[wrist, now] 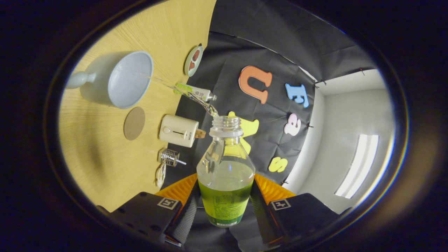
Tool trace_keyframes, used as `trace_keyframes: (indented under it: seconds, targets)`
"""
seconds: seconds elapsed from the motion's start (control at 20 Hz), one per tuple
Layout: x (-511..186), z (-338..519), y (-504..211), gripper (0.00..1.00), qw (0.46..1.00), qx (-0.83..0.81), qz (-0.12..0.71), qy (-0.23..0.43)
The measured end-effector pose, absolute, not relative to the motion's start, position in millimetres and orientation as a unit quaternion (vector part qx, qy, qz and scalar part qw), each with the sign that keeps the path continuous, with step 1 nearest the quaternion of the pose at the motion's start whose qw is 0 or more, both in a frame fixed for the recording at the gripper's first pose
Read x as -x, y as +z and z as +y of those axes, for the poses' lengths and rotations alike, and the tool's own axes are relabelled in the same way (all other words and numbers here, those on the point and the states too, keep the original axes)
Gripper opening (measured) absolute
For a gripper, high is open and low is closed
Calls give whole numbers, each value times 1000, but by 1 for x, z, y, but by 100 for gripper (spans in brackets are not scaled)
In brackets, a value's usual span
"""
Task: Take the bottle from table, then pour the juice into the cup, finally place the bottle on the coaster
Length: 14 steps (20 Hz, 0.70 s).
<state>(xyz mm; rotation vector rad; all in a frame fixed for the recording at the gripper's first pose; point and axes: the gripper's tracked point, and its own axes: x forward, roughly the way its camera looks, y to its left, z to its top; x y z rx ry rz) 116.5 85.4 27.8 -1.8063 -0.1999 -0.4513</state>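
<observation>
Your gripper (pixel 224 206) is clamped on the bottle (pixel 225 175), 1 finger pressing each side of its labelled lower body. Bottle is tipped, cap off, green juice pooled in its lower part. A thin stream (pixel 182 91) leaves the bottle's neck and runs into the pale cup (pixel 120 80), which sits well beyond the neck on the wooden table (pixel 98 154). Round coaster (pixel 134 123) lies bare just beside the cup, bottle-side. Between coaster and bottle: a cream boxy appliance (pixel 178 130), a small metal wire piece (pixel 170 157). Past the cup, a small dish (pixel 193 60).
</observation>
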Motion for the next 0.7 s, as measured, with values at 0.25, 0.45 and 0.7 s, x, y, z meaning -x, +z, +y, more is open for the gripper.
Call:
trace_keyframes:
  seconds: [0.25, 0.45, 0.7]
  targets:
    - [-114, 88, 28, 81, 584, 783, -92, -196]
    - [-115, 91, 29, 80, 577, 788, -92, -195]
    - [-116, 93, 30, 80, 553, 804, -93, -196]
